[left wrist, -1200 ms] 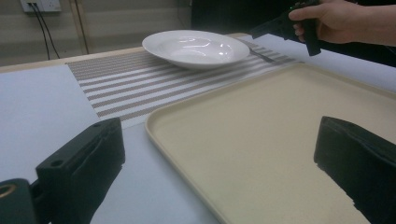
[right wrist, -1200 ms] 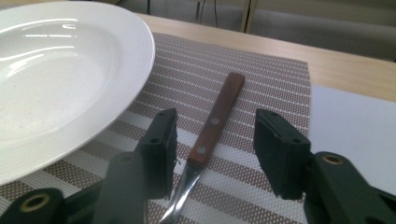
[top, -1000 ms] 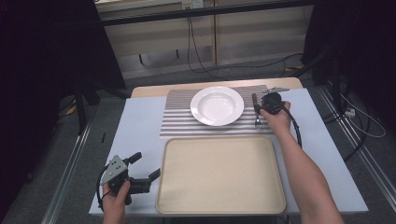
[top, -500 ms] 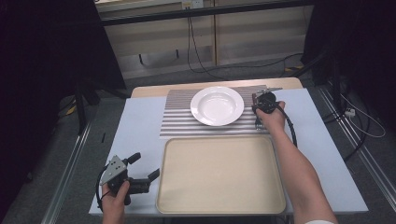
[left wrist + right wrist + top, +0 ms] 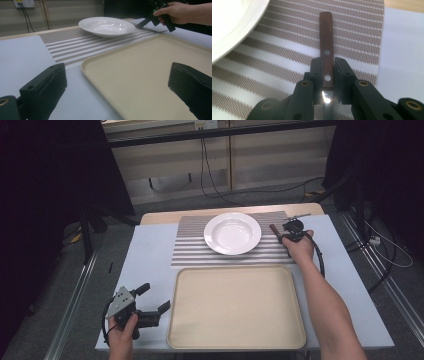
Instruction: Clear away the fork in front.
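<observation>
- Your right claw (image 5: 327, 75) is clamped on the knife (image 5: 326, 50), low on its wooden handle near the blade, over the striped mat (image 5: 200, 251) beside the plate (image 5: 232, 233).
- Your left claw (image 5: 150, 306) rests wide open, empty, beside the tray (image 5: 235, 307) on the tabletop (image 5: 145, 260).
- Risk: with so short a grip, the knife may pivot or slip when lifted and strike the plate.
- No readable writing or brand.

High view: looking forward and down from above the near edge of the pale blue tabletop (image 5: 150, 255). Left gripper view: sitting low at the near left corner, facing across the beige rectangular plastic tray (image 5: 150, 75) toward the round white ceramic plate (image 5: 107, 26). Right gripper view: pressing close over the brown-and-white striped woven placemat (image 5: 274, 57), sharing the plate's rim.
</observation>
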A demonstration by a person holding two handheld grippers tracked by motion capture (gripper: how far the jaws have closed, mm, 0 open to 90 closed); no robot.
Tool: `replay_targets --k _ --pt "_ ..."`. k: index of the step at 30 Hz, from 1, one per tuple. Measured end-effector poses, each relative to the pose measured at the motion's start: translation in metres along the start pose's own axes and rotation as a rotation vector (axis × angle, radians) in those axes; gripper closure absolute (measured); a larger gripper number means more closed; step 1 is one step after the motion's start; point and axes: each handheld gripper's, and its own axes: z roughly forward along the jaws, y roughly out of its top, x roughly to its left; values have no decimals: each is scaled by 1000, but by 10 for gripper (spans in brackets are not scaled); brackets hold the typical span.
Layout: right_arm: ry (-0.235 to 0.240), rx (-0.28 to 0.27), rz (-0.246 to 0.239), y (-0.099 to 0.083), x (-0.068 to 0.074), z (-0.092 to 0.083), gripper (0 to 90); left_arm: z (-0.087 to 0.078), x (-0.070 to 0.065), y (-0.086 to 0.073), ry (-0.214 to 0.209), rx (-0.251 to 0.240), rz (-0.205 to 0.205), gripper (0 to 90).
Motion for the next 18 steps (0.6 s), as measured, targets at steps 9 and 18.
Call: replay_targets --k 9,18 --pt "58 51 -48 -27 -6 -32 775 4 -4 3 -23 -8 7 21" --pt "83 122 -94 -37 -2 -49 773 2 -4 3 -22 -15 -1 21"
